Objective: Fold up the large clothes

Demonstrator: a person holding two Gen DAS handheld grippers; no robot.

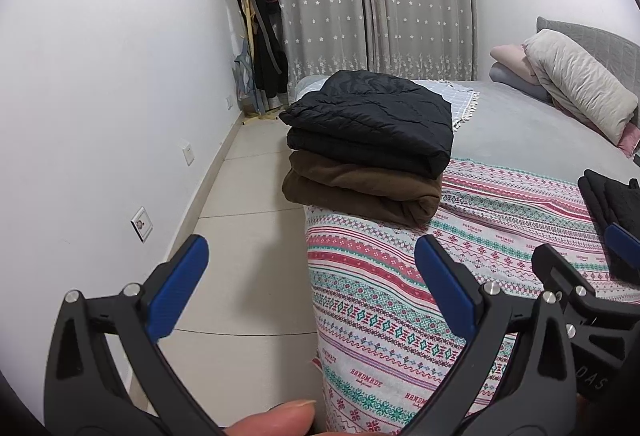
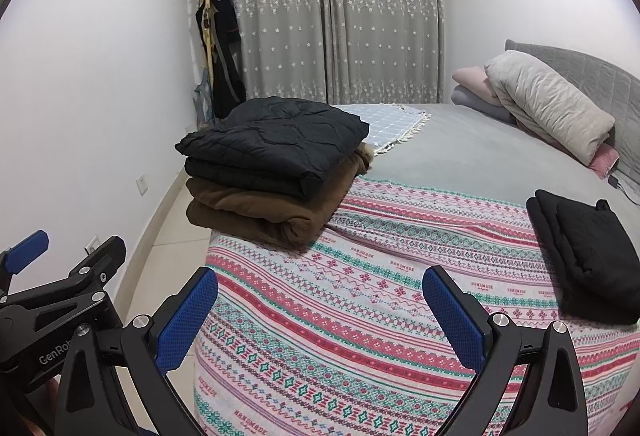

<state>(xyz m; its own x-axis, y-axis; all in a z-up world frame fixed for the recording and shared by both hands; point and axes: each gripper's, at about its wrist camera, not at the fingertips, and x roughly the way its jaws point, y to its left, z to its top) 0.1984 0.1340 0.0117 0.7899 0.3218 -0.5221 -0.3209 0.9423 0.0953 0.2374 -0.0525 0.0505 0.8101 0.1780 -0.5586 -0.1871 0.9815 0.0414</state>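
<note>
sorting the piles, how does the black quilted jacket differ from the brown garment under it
The black quilted jacket lies on top of the stack; the brown garment is at the bottom, resting on the patterned blanket. The jacket has stitched, puffy quilting; the brown one looks smooth and fleecy. Both are folded and sit at the bed's corner.

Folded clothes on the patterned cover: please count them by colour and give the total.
Black: 2, the quilted jacket on top of the stack and the black garment lying apart at the right.
Brown: 1, the brown garment under the jacket.
Total: 3
</note>
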